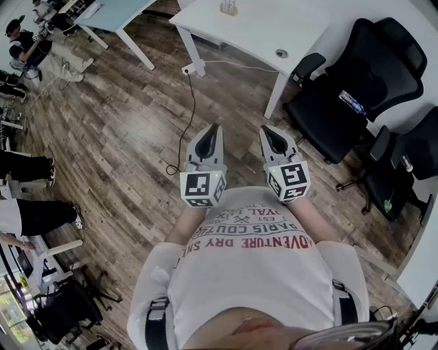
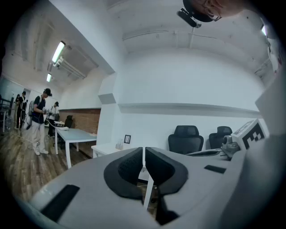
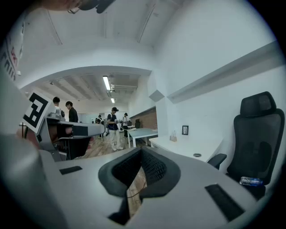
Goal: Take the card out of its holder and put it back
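I see no card that I can make out. A small clear stand (image 1: 228, 7) sits on the white desk (image 1: 301, 34) far ahead; it shows tiny in the left gripper view as the stand (image 2: 119, 145), and in the right gripper view as the stand (image 3: 173, 136). My left gripper (image 1: 214, 128) and right gripper (image 1: 265, 130) hang side by side in front of my chest, over the wooden floor, well short of the desk. Both point forward with jaws closed and nothing between them. The left gripper (image 2: 144, 150) shows pads together; so does the right gripper (image 3: 141, 151).
Black office chairs (image 1: 356, 82) stand at the right, one with a bottle (image 1: 352, 102) on its seat. A black cable (image 1: 189, 116) runs across the floor from the desk leg. People (image 1: 27, 41) stand by another table at the far left. A small picture frame (image 3: 184, 130) is on the desk.
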`<control>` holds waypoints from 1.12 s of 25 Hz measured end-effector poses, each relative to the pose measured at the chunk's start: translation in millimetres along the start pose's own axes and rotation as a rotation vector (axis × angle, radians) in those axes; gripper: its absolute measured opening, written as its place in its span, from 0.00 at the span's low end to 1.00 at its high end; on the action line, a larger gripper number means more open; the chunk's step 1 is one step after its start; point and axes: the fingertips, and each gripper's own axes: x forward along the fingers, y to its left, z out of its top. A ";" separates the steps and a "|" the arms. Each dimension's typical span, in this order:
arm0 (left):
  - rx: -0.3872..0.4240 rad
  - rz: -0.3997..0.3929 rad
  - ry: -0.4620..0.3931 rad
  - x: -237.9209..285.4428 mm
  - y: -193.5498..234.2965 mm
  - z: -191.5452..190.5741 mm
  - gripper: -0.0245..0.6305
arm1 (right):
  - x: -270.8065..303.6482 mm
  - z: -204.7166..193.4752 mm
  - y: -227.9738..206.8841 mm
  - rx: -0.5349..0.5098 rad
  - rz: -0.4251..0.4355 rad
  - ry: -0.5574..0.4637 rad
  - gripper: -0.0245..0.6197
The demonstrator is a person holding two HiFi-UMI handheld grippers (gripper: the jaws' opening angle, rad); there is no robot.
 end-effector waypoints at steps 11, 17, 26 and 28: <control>-0.008 -0.005 0.018 9.6 -0.1 -8.2 0.10 | 3.2 -7.7 -7.3 0.007 -0.001 0.023 0.08; -0.012 0.000 0.026 9.5 -0.7 -11.7 0.10 | -0.5 -13.4 -10.1 0.073 0.003 0.026 0.08; -0.052 0.019 0.080 26.2 27.9 -32.8 0.10 | 27.8 -32.3 -20.2 0.110 -0.016 0.083 0.08; -0.062 0.014 0.088 40.1 42.8 -33.6 0.10 | 45.3 -30.1 -22.0 0.111 -0.017 0.087 0.08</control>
